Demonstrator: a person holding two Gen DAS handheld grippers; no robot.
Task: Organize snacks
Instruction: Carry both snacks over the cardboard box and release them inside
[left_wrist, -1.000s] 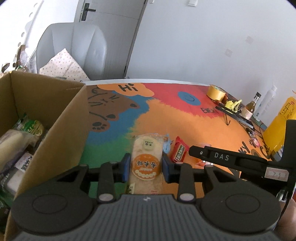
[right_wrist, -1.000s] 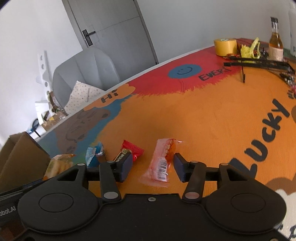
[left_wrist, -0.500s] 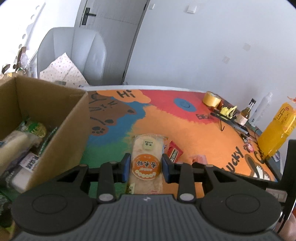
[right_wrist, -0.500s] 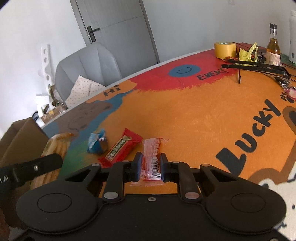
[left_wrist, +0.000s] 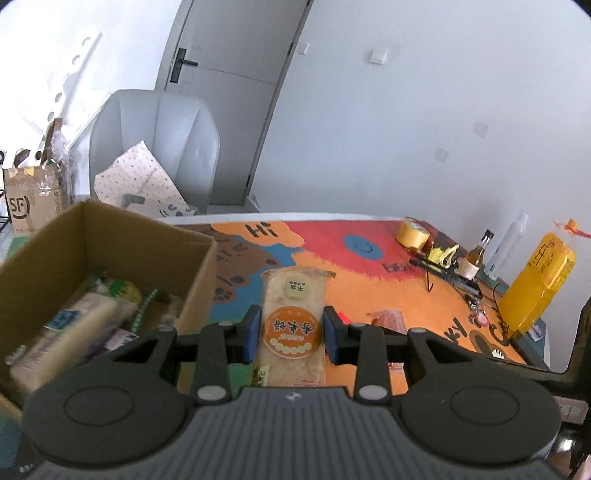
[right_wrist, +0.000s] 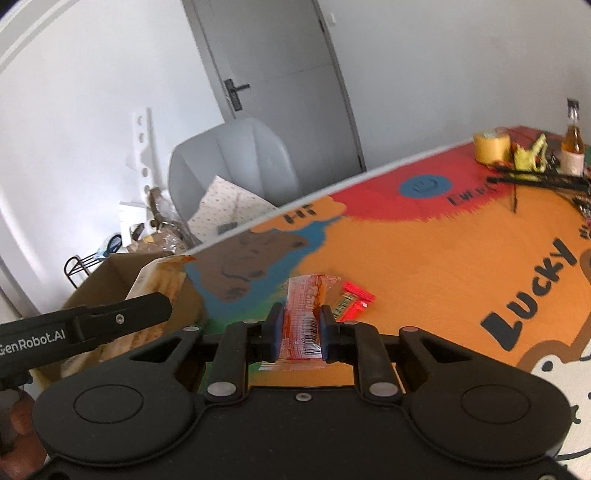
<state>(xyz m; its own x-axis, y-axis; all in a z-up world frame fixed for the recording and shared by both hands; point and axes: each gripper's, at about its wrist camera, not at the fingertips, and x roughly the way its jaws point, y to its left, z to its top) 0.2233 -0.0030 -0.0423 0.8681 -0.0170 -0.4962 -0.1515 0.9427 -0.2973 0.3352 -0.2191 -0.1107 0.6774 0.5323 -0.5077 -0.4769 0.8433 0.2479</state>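
Observation:
My left gripper (left_wrist: 291, 334) is shut on a long rice cracker pack (left_wrist: 293, 317) with an orange round label, held above the table just right of the open cardboard box (left_wrist: 140, 236). The box holds several snack packs (left_wrist: 74, 325). My right gripper (right_wrist: 301, 334) is shut on a clear orange-red snack packet (right_wrist: 304, 321), lifted off the table. A red candy bar (right_wrist: 351, 301) lies on the colourful mat just beyond it. The left gripper arm and its cracker pack (right_wrist: 159, 280) show in the right wrist view, beside the box (right_wrist: 110, 273).
At the table's far right stand a yellow tape roll (left_wrist: 412, 232), a small brown bottle (left_wrist: 476, 251), a black stand (left_wrist: 443, 273) and a yellow juice bottle (left_wrist: 539, 280). A grey chair (left_wrist: 155, 147) with a dotted cushion is behind the table.
My right gripper closed on the orange-red packet and lifted it off the mat. My left gripper rose with the cracker pack and shifted toward the box.

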